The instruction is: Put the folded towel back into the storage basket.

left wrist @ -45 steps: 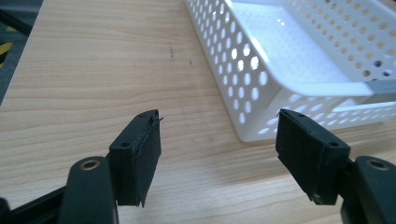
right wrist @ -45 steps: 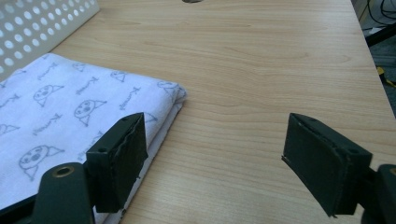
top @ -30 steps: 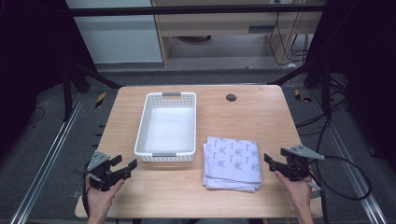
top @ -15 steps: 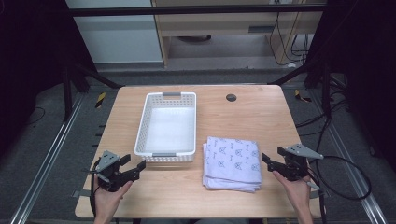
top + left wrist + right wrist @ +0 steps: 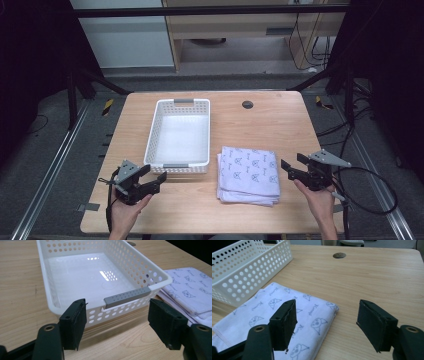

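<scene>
While cloth [image 5: 248,174] lies beside, basket [image 5: 180,134] empty.

White perforated basket [image 5: 178,132], grey handles; white cloth [image 5: 248,174], blue animal print.

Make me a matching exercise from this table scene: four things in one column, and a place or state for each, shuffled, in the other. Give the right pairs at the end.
Things:
1. white perforated plastic basket
2. folded white cloth with small grey prints
3. left gripper
4. round dark grommet hole in the wooden table

Places or states:
A. far side of the table, right of the basket's far end
B. open, facing the basket's near end with its grey handle
C. empty, lying lengthwise left of centre
D. lying flat, just right of the basket's near corner

Pairs: 1-C, 2-D, 3-B, 4-A
</scene>
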`<state>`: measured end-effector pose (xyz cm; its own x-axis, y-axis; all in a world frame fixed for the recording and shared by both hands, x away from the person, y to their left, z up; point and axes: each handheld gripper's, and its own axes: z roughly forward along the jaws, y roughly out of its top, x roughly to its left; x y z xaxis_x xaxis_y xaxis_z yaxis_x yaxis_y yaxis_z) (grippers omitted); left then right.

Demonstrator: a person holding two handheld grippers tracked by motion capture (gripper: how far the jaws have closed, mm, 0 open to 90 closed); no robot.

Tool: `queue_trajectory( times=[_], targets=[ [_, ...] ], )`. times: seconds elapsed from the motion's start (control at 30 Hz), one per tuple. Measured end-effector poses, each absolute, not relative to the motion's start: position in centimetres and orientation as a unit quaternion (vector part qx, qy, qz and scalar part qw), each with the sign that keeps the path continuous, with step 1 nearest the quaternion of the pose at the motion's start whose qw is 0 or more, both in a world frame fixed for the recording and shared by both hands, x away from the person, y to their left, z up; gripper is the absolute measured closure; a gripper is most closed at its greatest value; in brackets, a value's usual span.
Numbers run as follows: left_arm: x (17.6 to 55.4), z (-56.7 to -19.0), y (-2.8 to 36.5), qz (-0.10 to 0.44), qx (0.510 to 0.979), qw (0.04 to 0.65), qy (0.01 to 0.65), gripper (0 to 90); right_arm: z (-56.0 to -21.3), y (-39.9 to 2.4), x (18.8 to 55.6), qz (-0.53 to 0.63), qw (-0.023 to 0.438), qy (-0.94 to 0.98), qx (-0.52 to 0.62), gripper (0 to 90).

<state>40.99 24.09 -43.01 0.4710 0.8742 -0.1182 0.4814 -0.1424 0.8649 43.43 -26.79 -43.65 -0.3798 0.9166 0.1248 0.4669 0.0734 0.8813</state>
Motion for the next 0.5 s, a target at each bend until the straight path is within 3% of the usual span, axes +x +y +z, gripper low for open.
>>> queue_trajectory(
  times=[0.5],
  targets=[
    [41.1,-42.2,21.9,0.209,0.731,0.471,0.448,33.8,-42.5,-25.8,44.5,0.464,0.239,0.699,0.489,33.4]
  ],
)
